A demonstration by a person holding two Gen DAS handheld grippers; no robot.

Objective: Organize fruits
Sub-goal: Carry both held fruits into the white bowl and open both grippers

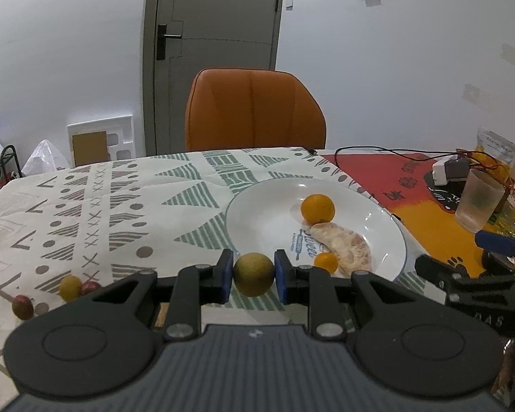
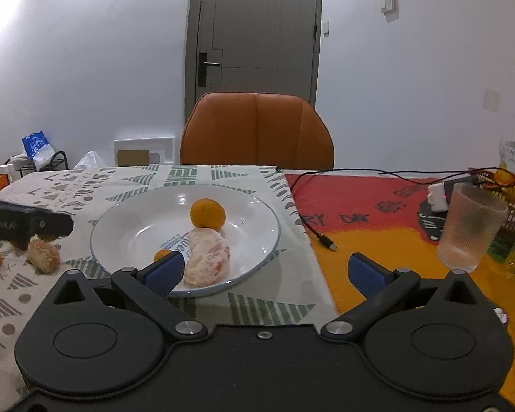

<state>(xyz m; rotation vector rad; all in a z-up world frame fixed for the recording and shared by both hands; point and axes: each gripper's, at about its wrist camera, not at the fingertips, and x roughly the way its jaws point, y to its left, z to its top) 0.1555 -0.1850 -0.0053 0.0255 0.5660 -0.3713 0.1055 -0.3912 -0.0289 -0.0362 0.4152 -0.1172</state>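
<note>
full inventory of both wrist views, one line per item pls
plate: 1, white, mid table
orange: 1, orange, on plate
peeled citrus piece: 1, pale, on plate near edge
small orange fruit: 1, on plate by the peeled piece
second peeled piece: 1, on cloth left of plate
small fruits: several, yellow and reddish, on cloth far left
tablecloth: 1, white with grey-green pattern
red-orange mat: 1, right of cloth
frosted cup: 1, clear, on mat
black cable: 1, across mat
chair: 1, orange, behind table
door: 1, grey
green-yellow fruit: 1, in left jaws
left gripper: shut on that fruit
right gripper: open, nothing between jaws
</note>
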